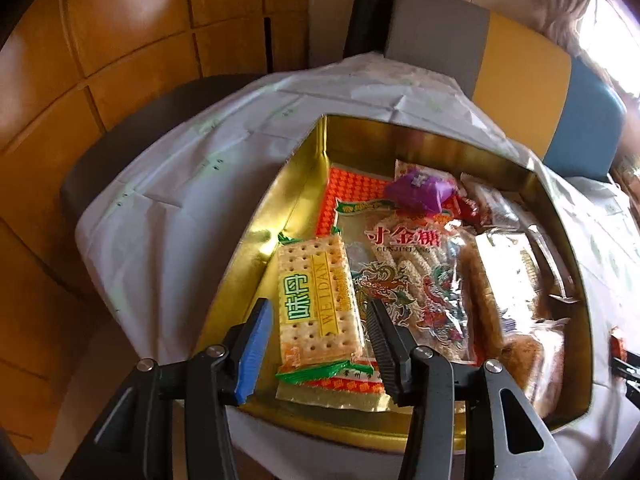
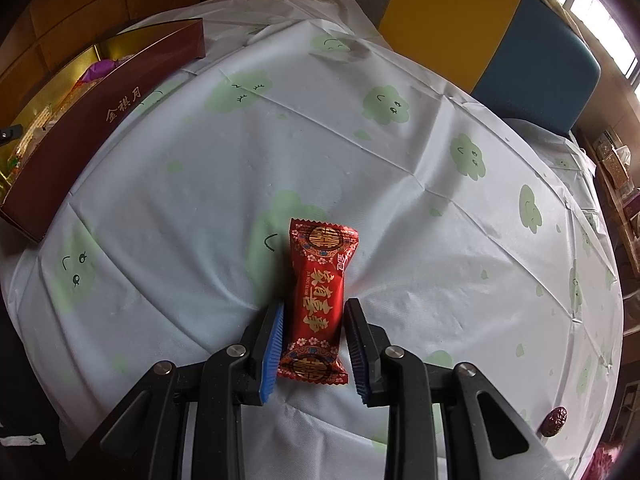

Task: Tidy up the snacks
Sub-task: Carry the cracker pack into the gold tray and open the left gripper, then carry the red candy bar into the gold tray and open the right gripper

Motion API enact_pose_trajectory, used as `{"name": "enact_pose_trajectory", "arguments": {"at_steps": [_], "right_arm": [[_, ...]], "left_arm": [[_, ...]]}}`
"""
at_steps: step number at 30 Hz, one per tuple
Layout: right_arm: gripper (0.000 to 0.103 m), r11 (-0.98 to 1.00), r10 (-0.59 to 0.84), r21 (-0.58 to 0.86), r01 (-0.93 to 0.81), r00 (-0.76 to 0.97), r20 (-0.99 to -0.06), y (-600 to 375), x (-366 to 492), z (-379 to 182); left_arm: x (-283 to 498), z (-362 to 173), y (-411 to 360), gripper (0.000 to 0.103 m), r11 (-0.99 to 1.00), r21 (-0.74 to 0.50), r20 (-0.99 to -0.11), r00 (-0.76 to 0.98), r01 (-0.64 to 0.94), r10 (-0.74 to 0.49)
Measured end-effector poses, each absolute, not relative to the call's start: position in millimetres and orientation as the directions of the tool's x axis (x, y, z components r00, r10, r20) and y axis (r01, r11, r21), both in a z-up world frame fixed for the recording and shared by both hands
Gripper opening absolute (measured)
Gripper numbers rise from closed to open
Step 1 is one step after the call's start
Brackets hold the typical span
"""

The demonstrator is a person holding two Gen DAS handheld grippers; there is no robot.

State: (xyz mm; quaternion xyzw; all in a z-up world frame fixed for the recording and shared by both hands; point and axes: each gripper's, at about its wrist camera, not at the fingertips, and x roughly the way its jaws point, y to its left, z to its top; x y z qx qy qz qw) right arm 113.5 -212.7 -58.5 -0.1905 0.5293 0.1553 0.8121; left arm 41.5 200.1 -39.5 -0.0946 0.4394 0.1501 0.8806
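Right tool: your right tool has its jaws drawn in narrow around the red foil-wrapped candy packet with gold characters. The blue pad at 9 o'clock touches the wrapper; the pad at 3 o'clock looks just beside it, so I cannot tell whether the grip is firm.
Red packet: it lies lengthwise along the tool's line on the white tablecloth with pale green cloud faces, its far end toward 12 o'clock. That alignment lets the pads close on the long sides, where the wrapper is fullest.
Left tool: your left tool stands half open over the near end of the clear pack of square crackers with a yellow-green label. Neither pad presses it, so I judge it is free, resting in the box.
Box: the gold-lined rectangular gift box with dark red outer walls sits on the table, at 10 o'clock from the right tool. It already carries the cracker pack at its 9 o'clock side, a clear bag of sesame sticks with a dragon print beside it, and a purple wrapped sweet toward 12 o'clock.
Stage: most snacks seem gathered; the red packet is outside, well apart from the box.
Risk: slick foil may slip from a light pinch.
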Motion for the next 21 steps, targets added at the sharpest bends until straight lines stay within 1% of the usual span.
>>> {"name": "enact_pose_trajectory", "arguments": {"at_steps": [4,7,15,21], "right_arm": [[0.028,0.877,0.048,-0.149,-0.458,0.391,-0.919,-212,114,-58],[0.027,0.874,0.045,-0.153,-0.46,0.391,-0.919,-211,114,-58],[0.026,0.875,0.036,-0.164,-0.456,0.398,-0.917,-211,112,-58],[0.026,0.909,0.05,-0.112,-0.402,0.371,-0.927,-216,117,-58]], "left_arm": [[29,-30,191,0.049,0.937,-0.012,-0.775,0.595,-0.349,0.212],[23,-27,180,0.049,0.944,-0.025,-0.775,0.603,-0.329,0.19],[17,-23,145,0.049,0.97,0.008,-0.753,0.637,-0.243,0.165],[15,-24,135,0.049,0.977,-0.009,-0.758,0.638,-0.214,0.133]]}}
